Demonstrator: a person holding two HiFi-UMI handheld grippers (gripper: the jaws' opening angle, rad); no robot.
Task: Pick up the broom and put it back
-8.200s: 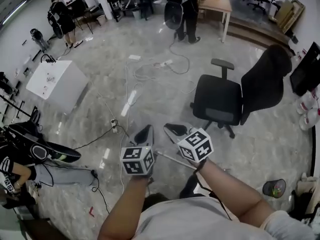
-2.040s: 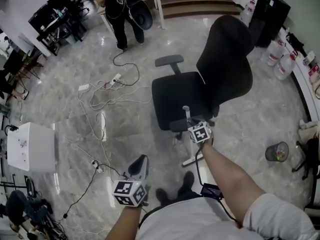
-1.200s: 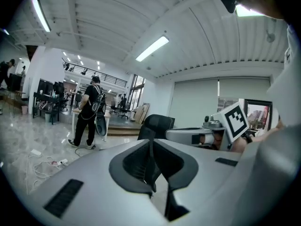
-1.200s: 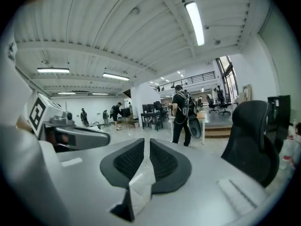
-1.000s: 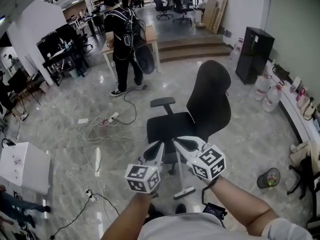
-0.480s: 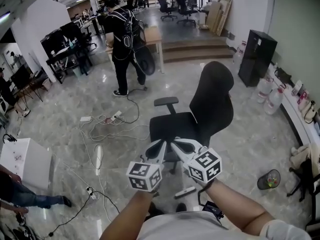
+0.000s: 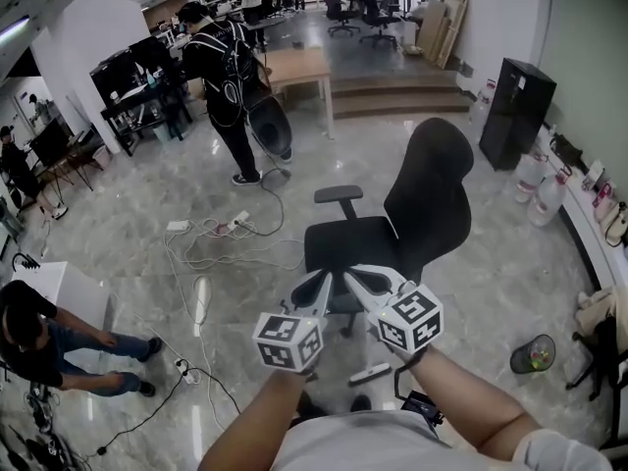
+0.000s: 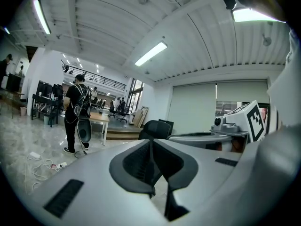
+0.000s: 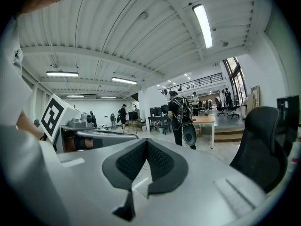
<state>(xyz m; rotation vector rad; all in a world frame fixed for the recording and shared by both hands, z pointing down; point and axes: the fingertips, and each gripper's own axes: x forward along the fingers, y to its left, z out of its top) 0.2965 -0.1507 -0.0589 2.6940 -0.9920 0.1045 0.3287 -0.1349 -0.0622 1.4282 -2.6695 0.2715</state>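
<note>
My left gripper (image 7: 316,285) and right gripper (image 7: 355,279) are held side by side, almost level, in front of the black office chair (image 7: 392,234). Both are shut with nothing between the pads. In the left gripper view the left gripper (image 8: 151,160) points towards the chair and the right gripper's marker cube. In the right gripper view the right gripper (image 9: 146,160) has its pads together. A short white bar (image 7: 368,373), which may be the broom's lower end, lies on the floor below my right hand. Neither gripper touches it, and the rest of the broom is hidden.
Cables and power strips (image 7: 221,234) trail over the marble floor at the left. A person (image 7: 49,337) crouches by a white box (image 7: 69,287). Another person with a backpack (image 7: 221,77) stands near a table (image 7: 299,67). A waste bin (image 7: 533,353) and water bottles (image 7: 538,183) stand at the right.
Two seconds ago my right gripper was low at a white pole beside the chair; now both grippers are raised together. A crouching person has come into view at the left.
</note>
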